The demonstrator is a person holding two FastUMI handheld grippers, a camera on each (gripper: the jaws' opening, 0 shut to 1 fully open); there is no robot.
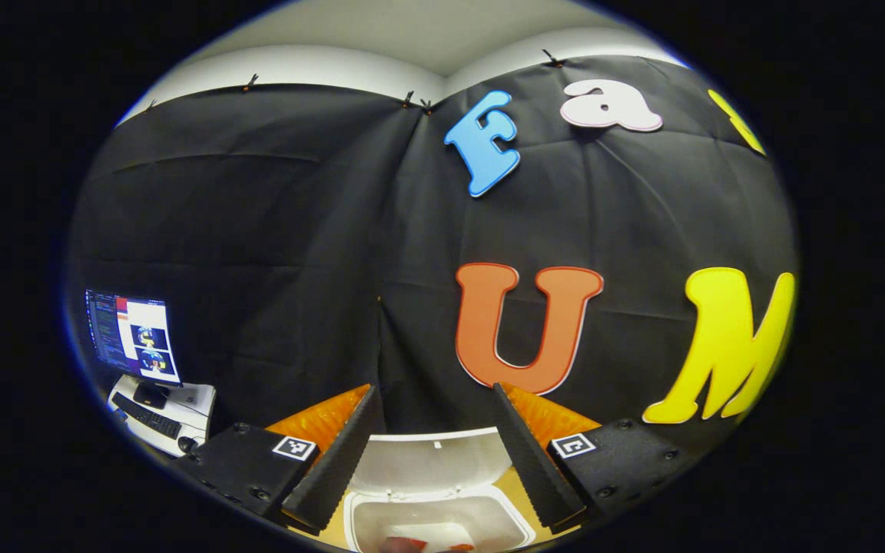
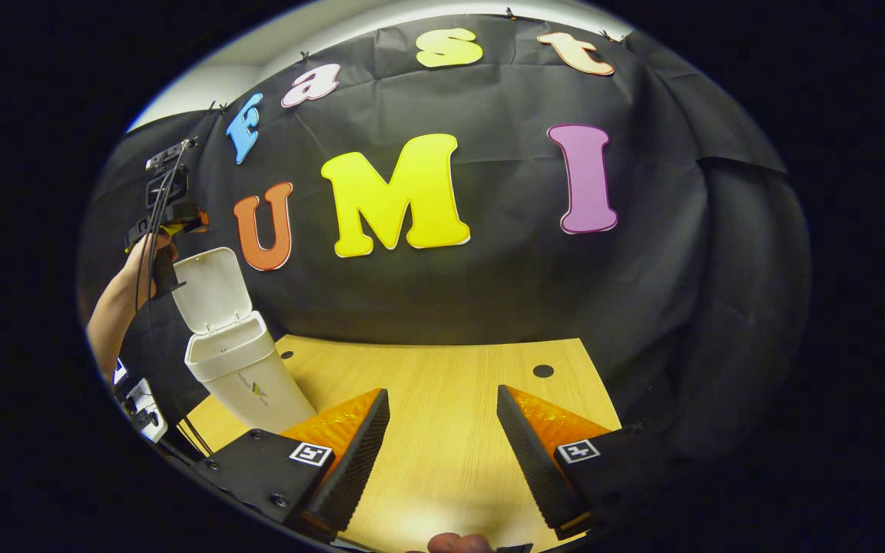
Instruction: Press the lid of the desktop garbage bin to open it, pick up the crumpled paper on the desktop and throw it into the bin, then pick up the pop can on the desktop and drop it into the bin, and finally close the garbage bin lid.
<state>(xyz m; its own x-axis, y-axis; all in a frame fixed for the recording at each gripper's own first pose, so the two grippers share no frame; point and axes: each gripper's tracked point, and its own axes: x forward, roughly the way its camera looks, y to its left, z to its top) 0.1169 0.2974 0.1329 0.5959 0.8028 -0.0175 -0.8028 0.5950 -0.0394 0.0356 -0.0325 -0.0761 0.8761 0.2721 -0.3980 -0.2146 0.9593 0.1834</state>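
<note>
My left gripper [image 1: 435, 392] is open and hangs right above the white desktop bin [image 1: 519, 522], looking down into its mouth. The lid [image 1: 431, 461] stands raised behind the opening. Something white like paper [image 1: 431, 531] lies inside, and red bits [image 1: 406, 544] at the view's lower edge are too cut off to name. In the right gripper view the bin [image 2: 246, 376] stands at the table's left end with its lid [image 2: 212, 288] up. A hand [image 2: 135, 280] holds the left gripper [image 2: 177, 224] over it. My right gripper [image 2: 442, 392] is open over the bare wooden table [image 2: 442, 369], nothing between its fingers.
A monitor [image 1: 134, 336] and a keyboard [image 1: 147, 415] sit on a white stand to the left, beyond the table. The tabletop has small dark holes [image 2: 543, 370] near its back edge. Black cloth walls close the booth behind and to the right.
</note>
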